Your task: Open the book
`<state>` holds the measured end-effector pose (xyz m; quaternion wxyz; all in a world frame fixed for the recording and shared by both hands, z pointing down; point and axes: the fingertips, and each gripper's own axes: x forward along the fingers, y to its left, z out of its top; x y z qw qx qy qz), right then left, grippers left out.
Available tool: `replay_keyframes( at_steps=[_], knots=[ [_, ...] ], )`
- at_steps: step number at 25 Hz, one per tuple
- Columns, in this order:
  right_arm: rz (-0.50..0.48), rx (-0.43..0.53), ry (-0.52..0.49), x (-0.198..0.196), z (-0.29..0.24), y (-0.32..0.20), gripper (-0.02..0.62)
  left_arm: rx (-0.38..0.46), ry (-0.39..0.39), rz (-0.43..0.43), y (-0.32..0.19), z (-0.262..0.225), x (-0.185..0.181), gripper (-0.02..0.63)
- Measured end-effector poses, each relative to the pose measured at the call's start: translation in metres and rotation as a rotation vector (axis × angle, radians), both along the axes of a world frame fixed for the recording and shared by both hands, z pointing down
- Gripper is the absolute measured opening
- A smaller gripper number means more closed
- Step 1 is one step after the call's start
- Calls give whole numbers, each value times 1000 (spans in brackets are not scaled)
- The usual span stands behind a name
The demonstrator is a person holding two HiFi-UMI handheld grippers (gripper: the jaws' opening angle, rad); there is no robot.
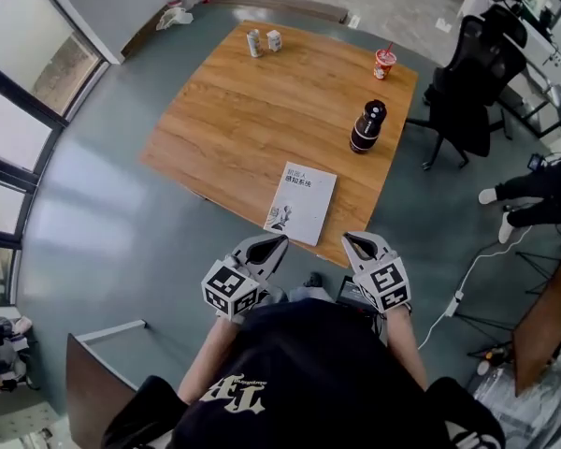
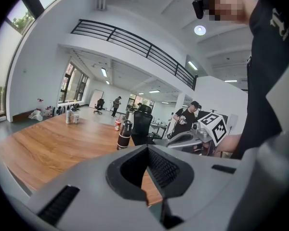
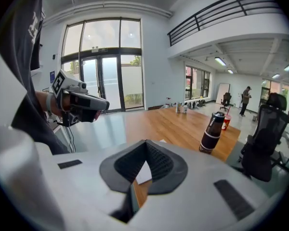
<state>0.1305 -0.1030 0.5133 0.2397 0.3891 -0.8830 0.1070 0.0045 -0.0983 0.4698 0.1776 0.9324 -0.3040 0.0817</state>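
A closed white book lies flat on the wooden table near its front edge. Both grippers hover just short of that edge, close to the person's body. The left gripper is shut and empty, a little to the left of the book's near corner. My right gripper is also shut on nothing, to the right of that corner. In the left gripper view the jaws meet tip to tip over the table. In the right gripper view a strip of the book shows under the closed jaws.
A dark bottle stands behind the book to the right, with a red cup further back. Two small cans stand at the far edge. A black office chair is at the table's right, and a seated person's legs beyond it.
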Motion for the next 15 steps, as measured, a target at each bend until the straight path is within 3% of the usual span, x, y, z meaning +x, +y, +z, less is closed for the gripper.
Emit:
replay_keyframes(
  at_steps=[8, 13, 15],
  knots=[
    [17, -59, 30, 14, 46, -23, -12, -47, -51, -58, -8, 33, -6, 6],
    [77, -120, -21, 11, 72, -38, -12, -50, -68, -54, -28, 56, -13, 6],
    [95, -163, -50, 8, 83, -41, 40, -61, -79, -36, -36, 68, -15, 6]
  ],
)
